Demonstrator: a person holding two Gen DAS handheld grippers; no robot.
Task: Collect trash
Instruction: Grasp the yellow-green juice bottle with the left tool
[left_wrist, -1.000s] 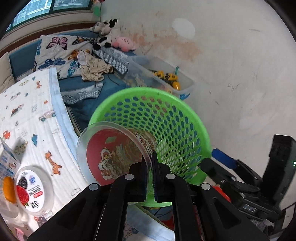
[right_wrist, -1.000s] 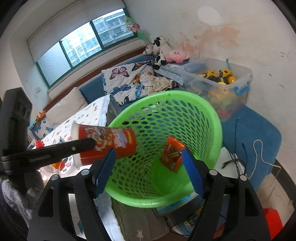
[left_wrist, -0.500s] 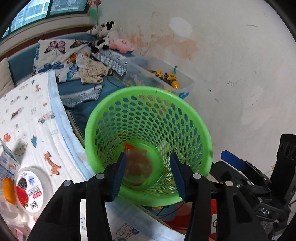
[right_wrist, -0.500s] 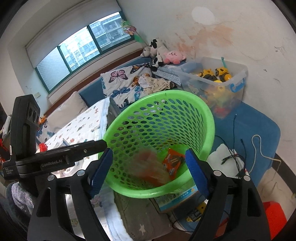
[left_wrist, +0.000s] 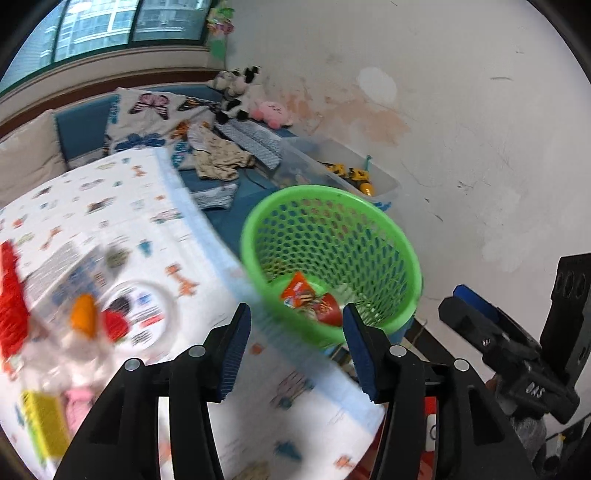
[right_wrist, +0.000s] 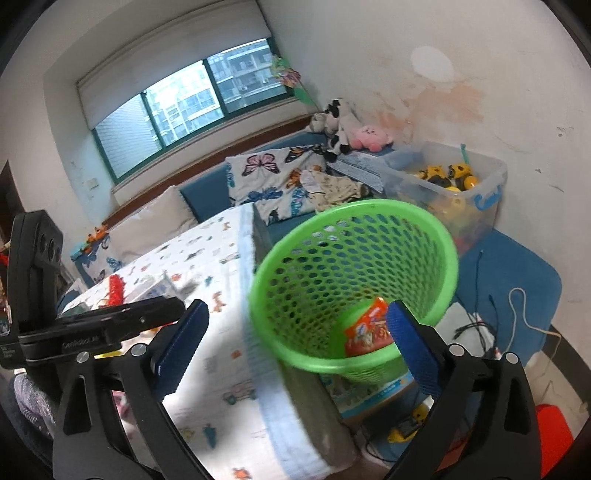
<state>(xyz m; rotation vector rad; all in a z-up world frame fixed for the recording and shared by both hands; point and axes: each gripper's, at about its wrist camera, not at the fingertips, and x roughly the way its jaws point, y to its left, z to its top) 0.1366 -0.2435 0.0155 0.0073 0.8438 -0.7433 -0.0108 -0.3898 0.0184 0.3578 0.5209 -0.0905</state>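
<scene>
Patterned tablecloth (left_wrist: 155, 206) beside green basket (left_wrist: 402, 243).

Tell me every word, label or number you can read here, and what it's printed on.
"DAS": white letters on the right gripper's black body, seen from the left camera.
Left gripper's white lettering: too blurred to read.
Round lid on the table: print blurred.
Red packets in the green basket: print too small to read.
</scene>
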